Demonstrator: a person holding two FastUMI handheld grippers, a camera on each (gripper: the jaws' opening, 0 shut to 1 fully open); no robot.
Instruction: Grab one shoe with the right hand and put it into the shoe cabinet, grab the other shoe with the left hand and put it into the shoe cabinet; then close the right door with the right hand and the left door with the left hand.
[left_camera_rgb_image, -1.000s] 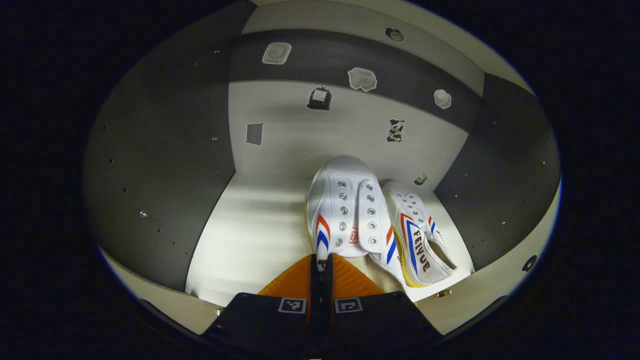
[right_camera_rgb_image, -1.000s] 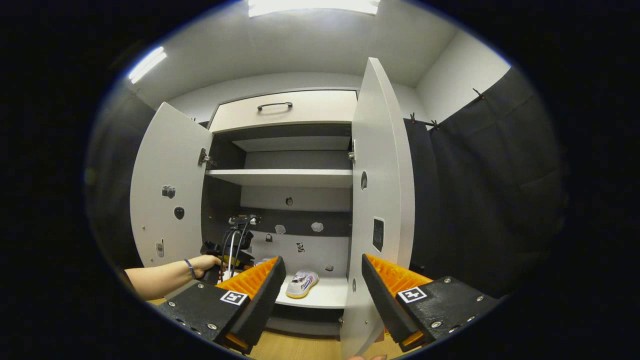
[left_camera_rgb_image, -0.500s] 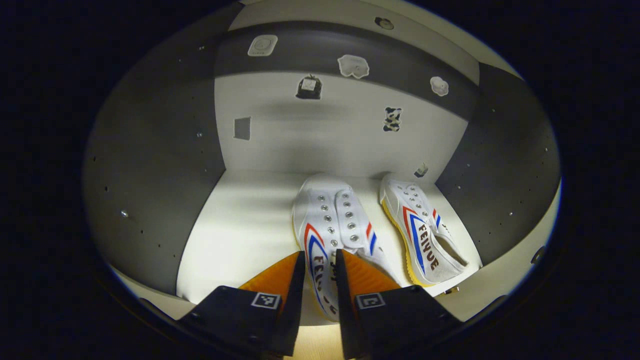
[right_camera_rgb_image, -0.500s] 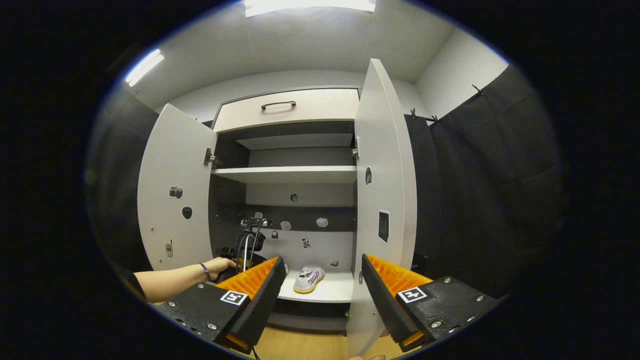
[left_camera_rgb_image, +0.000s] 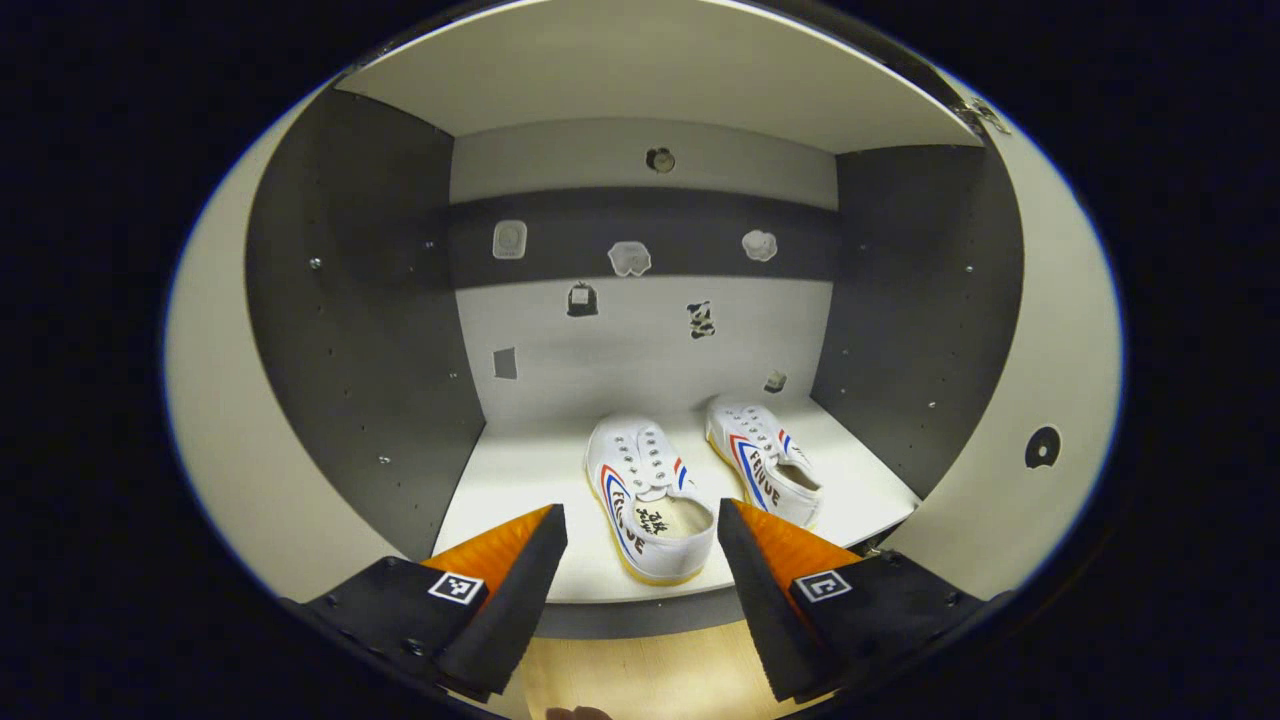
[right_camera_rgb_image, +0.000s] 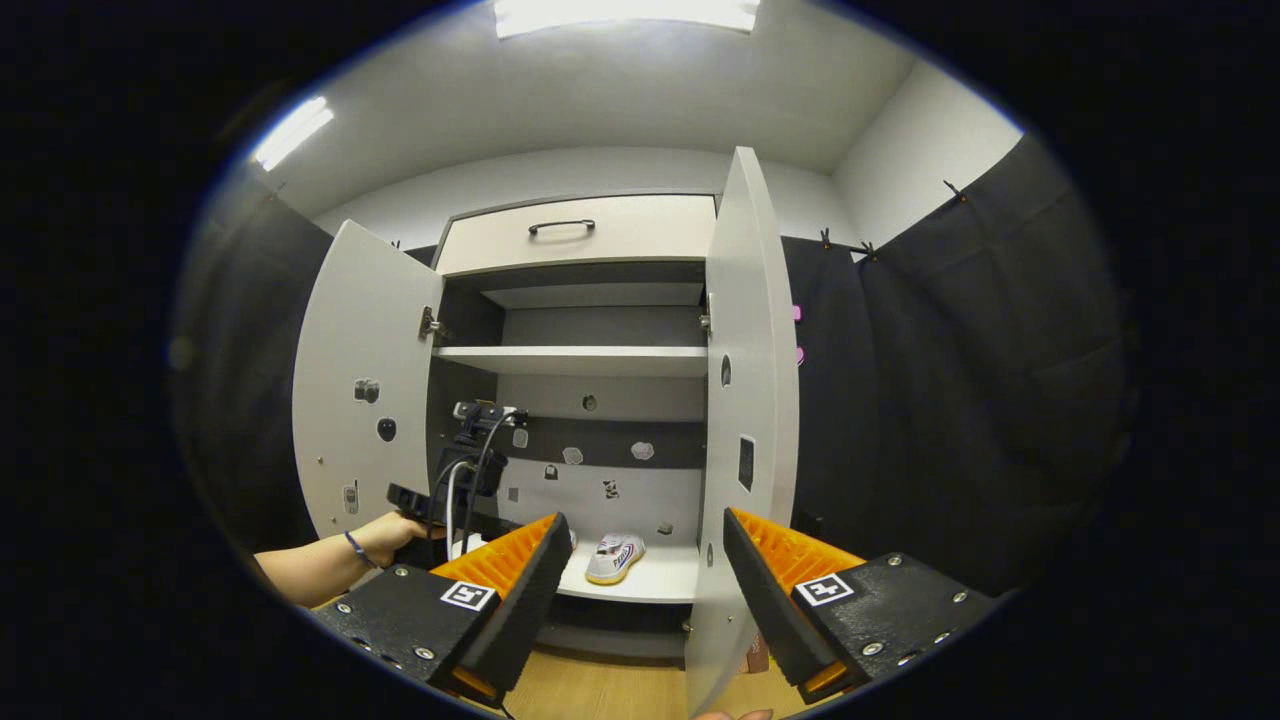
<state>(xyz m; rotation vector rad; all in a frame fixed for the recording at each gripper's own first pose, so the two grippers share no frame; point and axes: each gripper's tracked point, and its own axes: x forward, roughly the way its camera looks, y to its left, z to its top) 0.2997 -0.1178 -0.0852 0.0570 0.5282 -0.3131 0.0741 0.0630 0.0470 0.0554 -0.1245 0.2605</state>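
Shoes (left_camera_rgb_image: 650, 490): white canvas, matt, metal eyelets, yellowish rubber soles. Shoe cabinet (left_camera_rgb_image: 350, 330): smooth laminate, matt grey sides, off-white shelf. Gripper pads (right_camera_rgb_image: 505, 565): ribbed orange plastic on matt black bodies. Floor (left_camera_rgb_image: 630, 675): pale wood.

Long bright ceiling light panel (right_camera_rgb_image: 622, 12) is glowing overhead; a second strip light (right_camera_rgb_image: 292, 128) is shining at upper left. White plaster walls (right_camera_rgb_image: 900, 150) are meeting a pale ceiling. Black cloth curtain (right_camera_rgb_image: 960, 380) is hanging along the right, clipped at its top edge. Light wooden plank floor (right_camera_rgb_image: 590, 690) is showing below.
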